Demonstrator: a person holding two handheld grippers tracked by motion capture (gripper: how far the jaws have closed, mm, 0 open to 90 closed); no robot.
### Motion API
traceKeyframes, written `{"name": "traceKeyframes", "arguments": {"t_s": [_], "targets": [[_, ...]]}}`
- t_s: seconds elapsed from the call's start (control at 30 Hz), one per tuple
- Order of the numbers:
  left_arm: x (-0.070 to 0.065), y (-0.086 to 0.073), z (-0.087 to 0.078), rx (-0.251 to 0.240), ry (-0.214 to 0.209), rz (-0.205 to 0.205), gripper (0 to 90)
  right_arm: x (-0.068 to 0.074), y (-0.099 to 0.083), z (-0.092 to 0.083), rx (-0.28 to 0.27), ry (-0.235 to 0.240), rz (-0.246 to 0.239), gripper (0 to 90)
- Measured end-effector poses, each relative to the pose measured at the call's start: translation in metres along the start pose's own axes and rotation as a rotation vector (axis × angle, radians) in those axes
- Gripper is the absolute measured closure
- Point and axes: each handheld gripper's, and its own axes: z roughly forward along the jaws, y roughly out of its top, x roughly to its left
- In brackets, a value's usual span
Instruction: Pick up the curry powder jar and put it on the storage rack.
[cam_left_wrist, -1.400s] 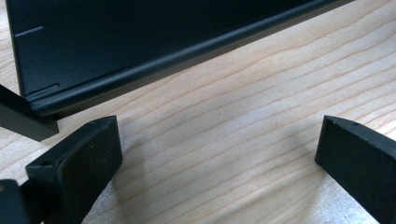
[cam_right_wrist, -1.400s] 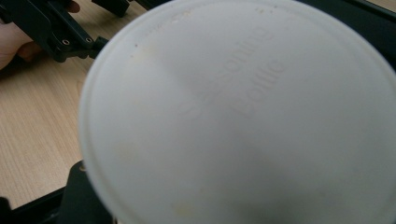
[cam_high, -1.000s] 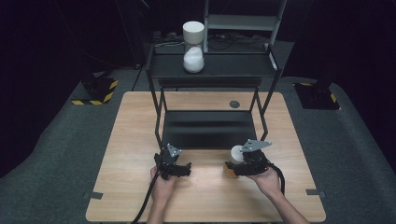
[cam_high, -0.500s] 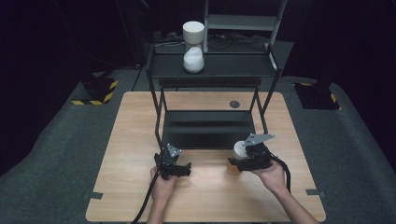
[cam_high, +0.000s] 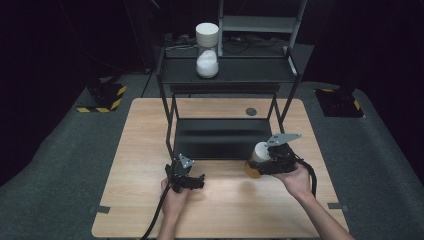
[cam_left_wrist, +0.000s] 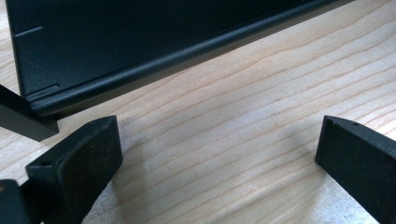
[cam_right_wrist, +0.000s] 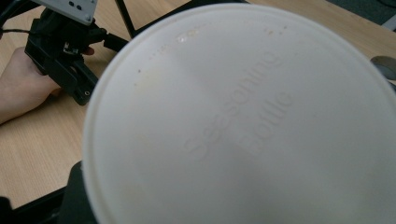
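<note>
Right hand-held gripper (cam_high: 262, 161) grips a seasoning bottle (cam_high: 258, 156) tilted over, white cap uppermost and tan base low toward the bench (cam_high: 150, 130), in the high view; the bottle sits just off the front right corner of the black rack (cam_high: 225, 75), by its lower shelf (cam_high: 220, 137). Left hand-held gripper (cam_high: 192, 176) rests on the bench near the rack's front left leg, holding nothing. On the rack's top shelf stands another white jar (cam_high: 207, 50), well apart from both hands.

Left gripper view — both pads (cam_left_wrist: 88, 158) stand wide apart over bare wood, the shelf's front edge (cam_left_wrist: 140, 60) just ahead. Should this hand push forward, a pad could knock that edge or the leg beside it.

Right gripper view — the bottle's white cap (cam_right_wrist: 243, 121), embossed "Seasoning Bottle", lies so close to the lens that it hides the jaws, so the hold itself cannot be checked here; the left gripper (cam_right_wrist: 65, 51) and its hand sit beyond. The likely risks: a round, smooth bottle held tilted could slip or roll in the grip, and with the camera blinded by the cap, the bottle could clip the rack's frame or upper shelf on its way in. If the cap is loose, a tilted carry might spill the contents.
</note>
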Motion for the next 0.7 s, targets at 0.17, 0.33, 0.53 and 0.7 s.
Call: {"name": "traceKeyframes", "arguments": {"t_s": [0.17, 0.33, 0.53, 0.7], "targets": [[0.000, 0.000, 0.000, 0.000, 0.000, 0.000, 0.5, -0.003, 0.008, -0.010, -0.005, -0.006, -0.004, 33.7], [0.000, 0.000, 0.000, 0.000, 0.000, 0.000, 0.4, -0.005, 0.022, -0.027, -0.032, -0.014, -0.018, 33.7], [0.000, 0.000, 0.000, 0.000, 0.000, 0.000, 0.4, -0.006, 0.042, -0.041, -0.051, -0.024, -0.031, 33.8], [0.000, 0.000, 0.000, 0.000, 0.000, 0.000, 0.5, -0.004, 0.057, -0.047, -0.048, -0.034, -0.046, 33.9]]}}
